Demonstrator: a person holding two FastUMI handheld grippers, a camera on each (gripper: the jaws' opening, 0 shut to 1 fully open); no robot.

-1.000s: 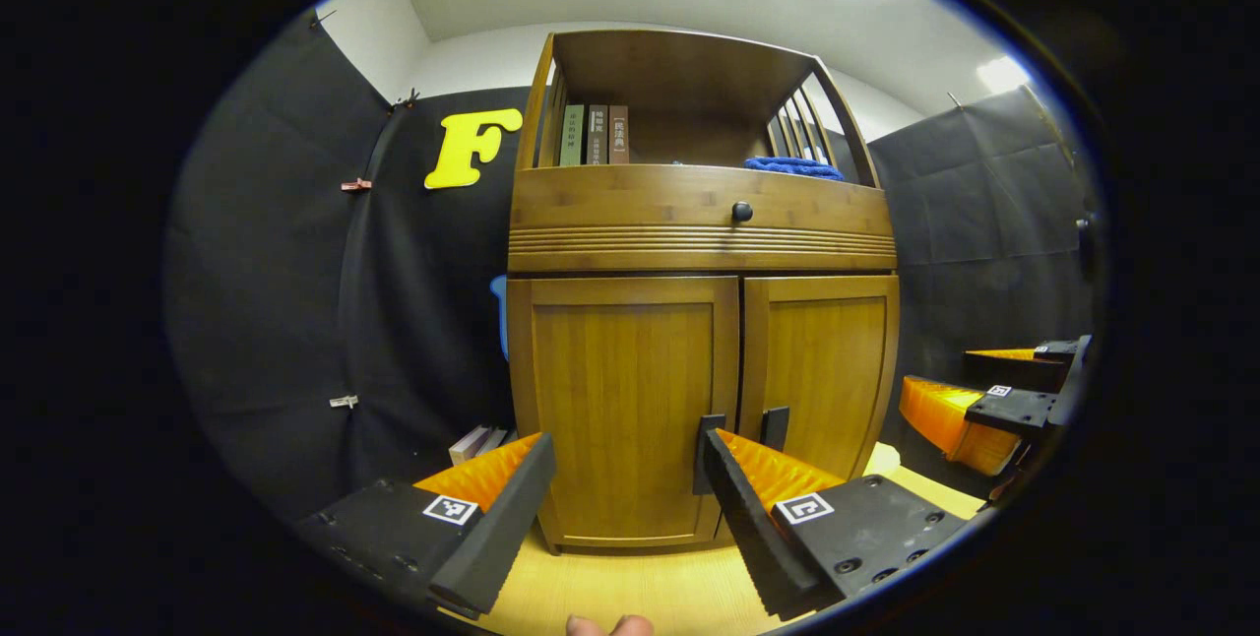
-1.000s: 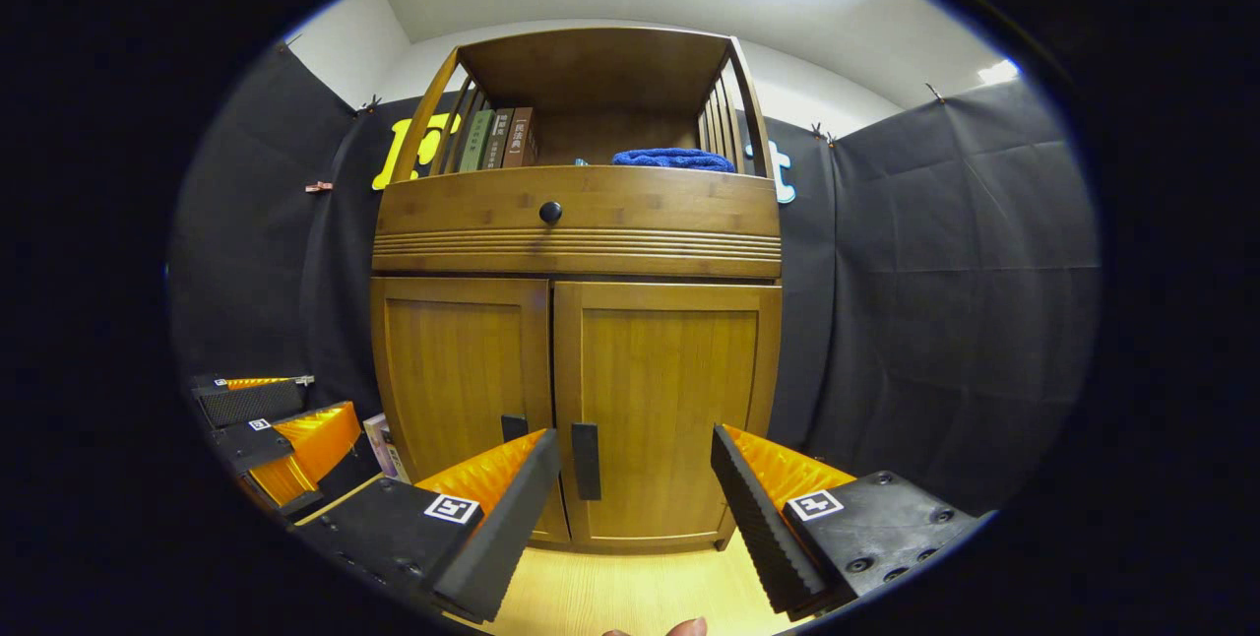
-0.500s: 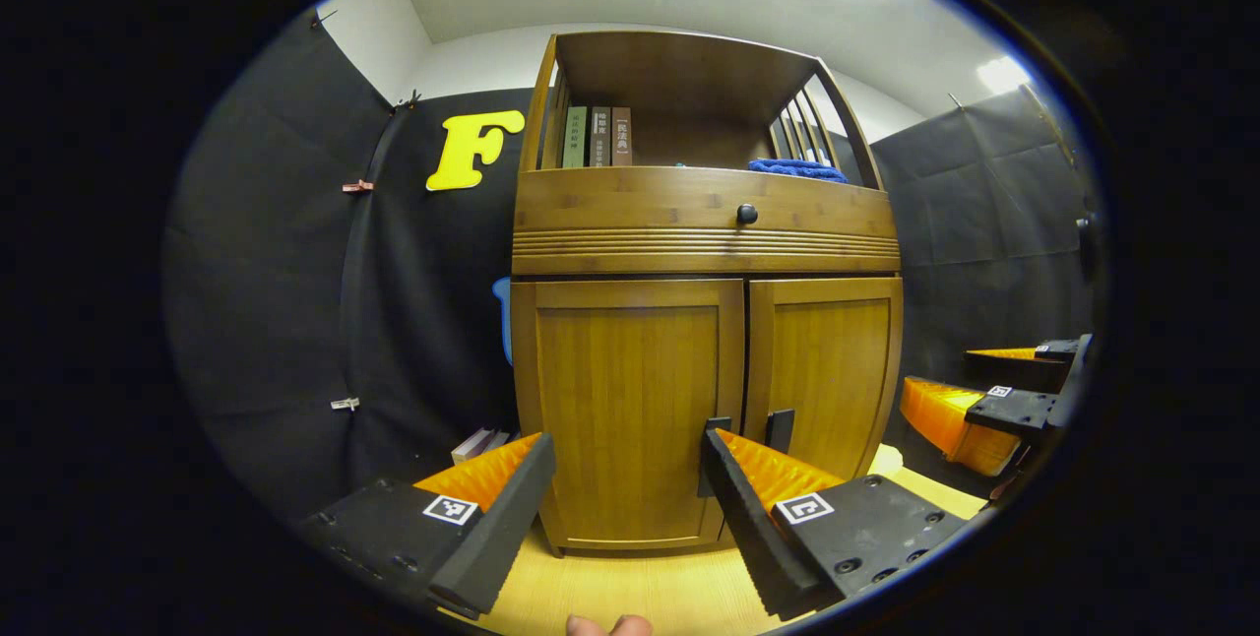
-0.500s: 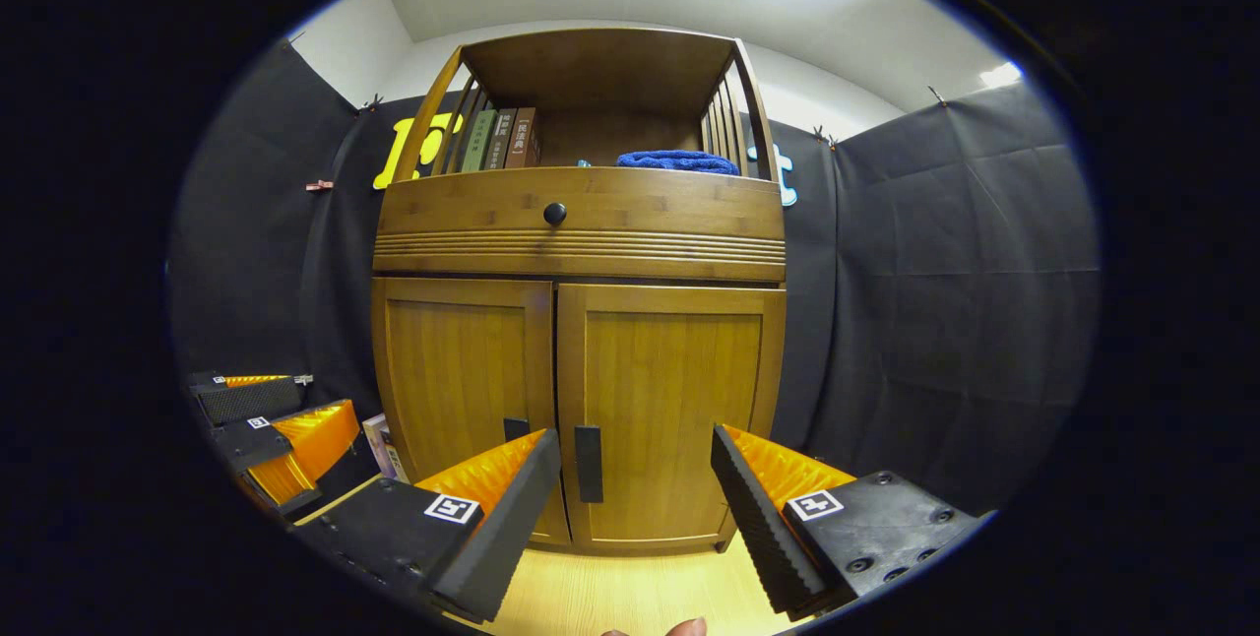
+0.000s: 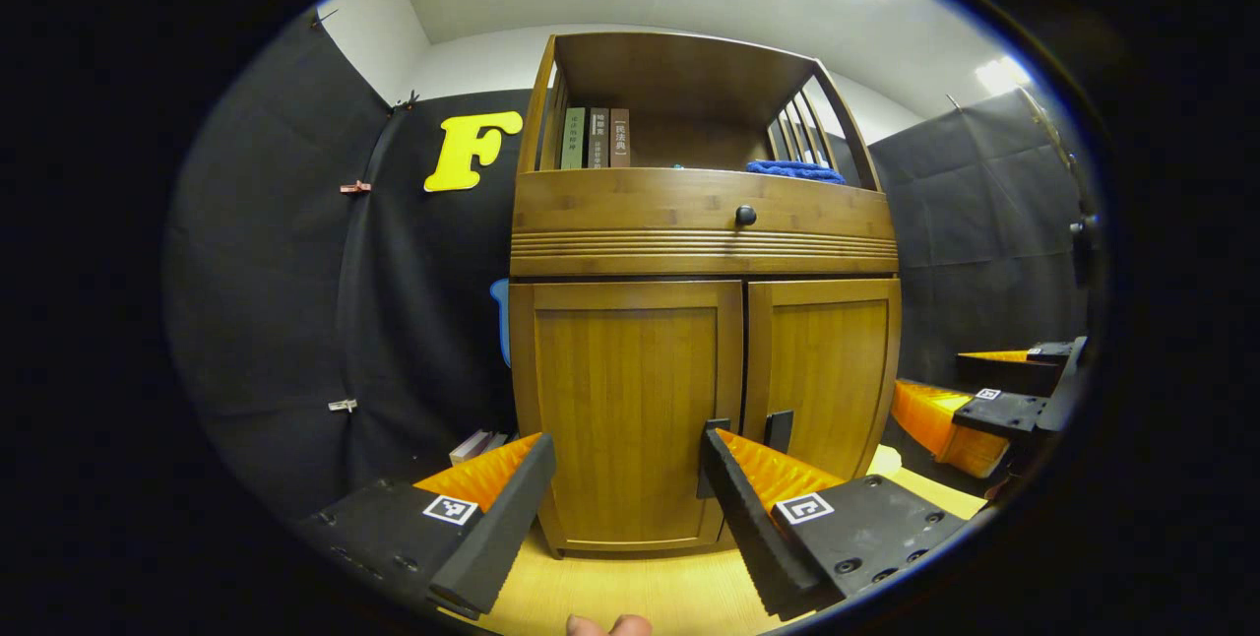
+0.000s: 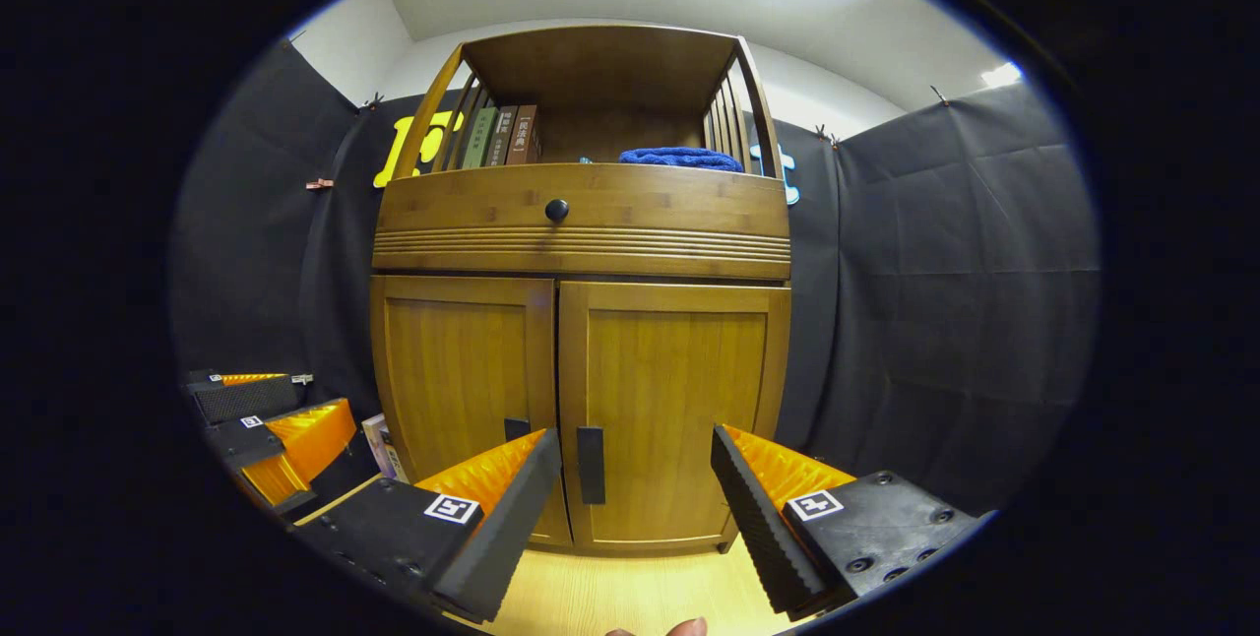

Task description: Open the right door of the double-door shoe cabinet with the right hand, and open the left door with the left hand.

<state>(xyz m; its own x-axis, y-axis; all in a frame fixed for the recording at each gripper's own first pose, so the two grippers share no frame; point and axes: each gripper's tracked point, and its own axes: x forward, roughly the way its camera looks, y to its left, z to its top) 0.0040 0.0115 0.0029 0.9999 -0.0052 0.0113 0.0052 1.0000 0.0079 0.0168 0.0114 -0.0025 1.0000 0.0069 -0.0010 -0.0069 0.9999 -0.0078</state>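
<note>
2 doors, both closed: right door (image 6: 674,410) and left door (image 6: 463,400) flush in the front of the shoe cabinet (image 6: 581,222), standing on the pale wood floor (image 6: 630,592) against the black booth wall. Black vertical handles set either side of the centre seam: right handle (image 6: 590,465) fully visible between the fingers in the right gripper view, left handle (image 5: 711,454) half hidden behind a fingertip in the left gripper view.

Right gripper (image 6: 635,508) spread wide, holding nothing, aimed low at the right door, short of the handle. Left gripper (image 5: 630,513) likewise spread wide and empty, facing the left door, no contact with the wood. Seen also off to the side in each other's views: right gripper at (image 5: 984,410), left gripper at (image 6: 266,429).

Judged step: approach, step 1 of the task not yet begun. Next move, most likely: right gripper forward and slightly leftward to straddle the right handle, clench on it, then pull along an arc about the outer hinge. Same afterwards for the left, with a shift rightward to centre the left handle between the fingers.

Risk: narrow gap between the 2 handles, so a stray finger could catch the wrong one.
</note>
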